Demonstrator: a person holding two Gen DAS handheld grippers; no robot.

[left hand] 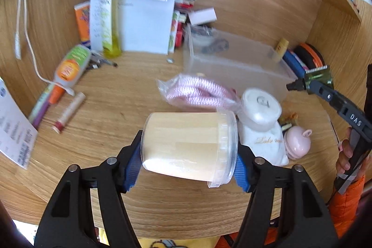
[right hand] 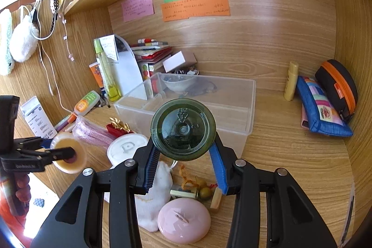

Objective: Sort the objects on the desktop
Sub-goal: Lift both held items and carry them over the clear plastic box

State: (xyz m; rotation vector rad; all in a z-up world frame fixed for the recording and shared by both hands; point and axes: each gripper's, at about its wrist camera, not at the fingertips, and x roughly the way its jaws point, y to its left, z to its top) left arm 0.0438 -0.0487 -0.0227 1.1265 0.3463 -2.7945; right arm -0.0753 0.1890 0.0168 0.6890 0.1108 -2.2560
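The clear plastic tub with a cream-coloured filling and a screw lid lies on its side, clear of the wooden worktop, between the blue pads of the left hand-held gripper, which grasps it end to end, base against the left pad and lid against the right. The right hand-held gripper is clenched on a round dark-green translucent bottle, base toward the camera, held above the near edge of the clear rectangular plastic storage box. Judging from the task, both items are headed for sorting, likely into that box. To do it well, I would keep the tub level so the lid end does not slip off the pad, carry it over the pink knitted piece in a clear bag, and lower one hand at a time so the grippers do not collide over the box. Count, as far as visible: two grippers, one tub, one green bottle, one storage box, one white round lidded jar, one pink round compact, one white drawstring pouch, three coloured paper notes on the back wall, one tall yellow spray bottle.
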